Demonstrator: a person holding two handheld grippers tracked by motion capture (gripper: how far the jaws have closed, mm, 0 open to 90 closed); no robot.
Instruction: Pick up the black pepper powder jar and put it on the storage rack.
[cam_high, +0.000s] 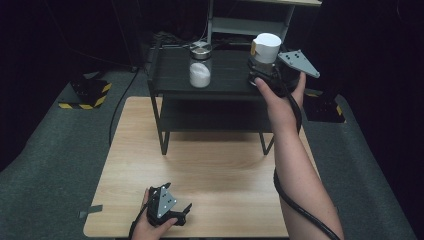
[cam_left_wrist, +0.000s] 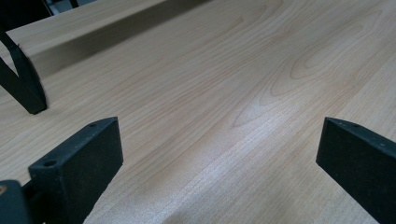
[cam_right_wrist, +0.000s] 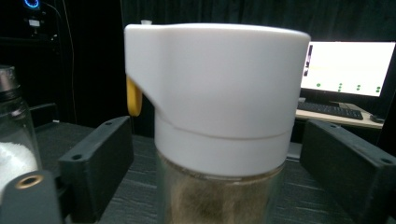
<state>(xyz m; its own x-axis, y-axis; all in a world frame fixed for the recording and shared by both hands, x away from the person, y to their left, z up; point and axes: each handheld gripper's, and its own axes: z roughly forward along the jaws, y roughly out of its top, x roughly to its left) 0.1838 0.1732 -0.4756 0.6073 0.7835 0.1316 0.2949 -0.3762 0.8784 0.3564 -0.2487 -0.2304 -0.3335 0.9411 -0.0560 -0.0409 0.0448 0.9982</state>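
High view, right gripper (cam_high: 263, 74): at the far right of the dark shelf (cam_high: 225, 75), around the lower body of the white-capped jar (cam_high: 265, 52).
High view, jar: upright on the shelf top, long axis vertical, well right of the salt jar (cam_high: 200, 65).
High view, left gripper (cam_high: 172, 210): rests on the wooden table (cam_high: 220, 170) at the near edge, well apart from both jars; the right hand is the nearer one.
Left gripper view, jaws: spread wide over bare wood, nothing between them; a shelf leg (cam_left_wrist: 21, 84) stands far left.
Right gripper view, jaws: released, a gap on each side of the white-capped jar (cam_right_wrist: 215, 93), pads not pressing.
Right gripper view, key relation: jar centred between the jaws, directly ahead, cap above pad level.
Judgement: a straight pull-back toward the near side should clear the jar without tipping it.
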